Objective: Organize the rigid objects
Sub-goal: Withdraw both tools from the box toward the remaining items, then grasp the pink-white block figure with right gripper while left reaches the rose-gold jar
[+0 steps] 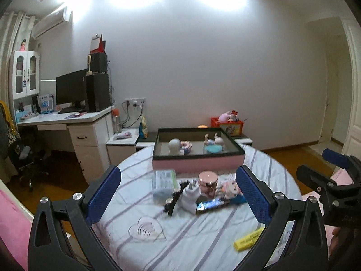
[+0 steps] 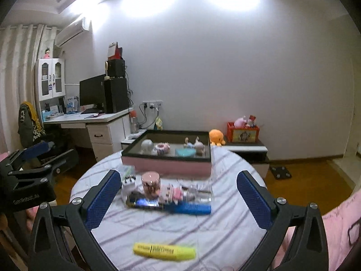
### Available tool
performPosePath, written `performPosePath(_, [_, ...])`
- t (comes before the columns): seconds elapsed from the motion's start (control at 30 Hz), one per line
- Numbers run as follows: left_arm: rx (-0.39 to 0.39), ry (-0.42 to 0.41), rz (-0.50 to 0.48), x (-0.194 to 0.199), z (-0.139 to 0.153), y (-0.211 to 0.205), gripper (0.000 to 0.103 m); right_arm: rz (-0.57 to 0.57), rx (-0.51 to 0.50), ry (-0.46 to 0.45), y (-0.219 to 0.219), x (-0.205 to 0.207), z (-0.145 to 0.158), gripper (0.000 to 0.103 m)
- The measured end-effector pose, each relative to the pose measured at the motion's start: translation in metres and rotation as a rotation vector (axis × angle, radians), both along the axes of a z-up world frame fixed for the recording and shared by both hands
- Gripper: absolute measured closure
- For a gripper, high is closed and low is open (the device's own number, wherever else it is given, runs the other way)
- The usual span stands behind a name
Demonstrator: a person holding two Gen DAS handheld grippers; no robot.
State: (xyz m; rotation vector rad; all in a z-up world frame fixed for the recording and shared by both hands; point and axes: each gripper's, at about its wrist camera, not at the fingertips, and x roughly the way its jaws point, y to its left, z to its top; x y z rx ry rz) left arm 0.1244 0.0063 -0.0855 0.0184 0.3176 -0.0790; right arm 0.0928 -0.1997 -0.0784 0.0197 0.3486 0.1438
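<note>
A round table (image 1: 180, 237) with a striped cloth holds a cluster of small items. Between the wide-apart fingers of my left gripper (image 1: 179, 194) I see a pink candle jar (image 1: 208, 183), a white charger plug (image 1: 190, 197), a phone (image 1: 212, 204), a black hair clip (image 1: 174, 199) and a green packet (image 1: 164, 184). A yellow highlighter (image 2: 164, 250) lies nearest, in front of my right gripper (image 2: 179, 194). Both grippers are open, empty and hover short of the items. At the table's far side sits a pink box (image 2: 167, 166) with figurines inside.
A desk (image 1: 67, 117) with a monitor stands at the left, with low white cabinets (image 1: 123, 144) behind the table. A red crate (image 2: 243, 133) of toys and an orange plush (image 2: 215, 136) sit on a low cabinet at the right. Wooden floor surrounds the table.
</note>
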Motion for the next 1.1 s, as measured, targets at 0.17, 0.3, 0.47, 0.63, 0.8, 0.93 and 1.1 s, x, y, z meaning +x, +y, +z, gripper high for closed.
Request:
performPosePath(0.17, [0.024, 0.053, 0.003, 0.003, -0.016, -0.001, 0.000, 0.008, 0.001, 0.030, 0.001, -0.004, -0.012, 0.000])
performPosePath(0.3, [0.027, 0.098, 0.010, 0.015, -0.028, 0.003, 0.000, 0.006, -0.004, 0.064, 0.004, 0.007, -0.024, 0.000])
performPosePath(0.47, [0.027, 0.169, 0.034, 0.041, -0.048, 0.013, 0.000, -0.020, 0.018, 0.193, 0.001, 0.045, -0.051, 0.000])
performPosePath(0.63, [-0.034, 0.265, 0.010, 0.070, -0.072, 0.024, 0.000, -0.009, 0.038, 0.301, 0.007, 0.087, -0.077, 0.000])
performPosePath(0.8, [-0.010, 0.308, 0.016, 0.093, -0.085, 0.024, 0.000, 0.032, 0.079, 0.400, 0.014, 0.128, -0.099, 0.010])
performPosePath(0.93, [0.010, 0.338, 0.001, 0.109, -0.093, 0.021, 0.000, 0.051, 0.068, 0.468, 0.019, 0.152, -0.112, 0.031])
performPosePath(1.1, [0.045, 0.370, -0.024, 0.123, -0.100, 0.009, 0.000, 0.088, 0.062, 0.512, 0.020, 0.165, -0.122, 0.040])
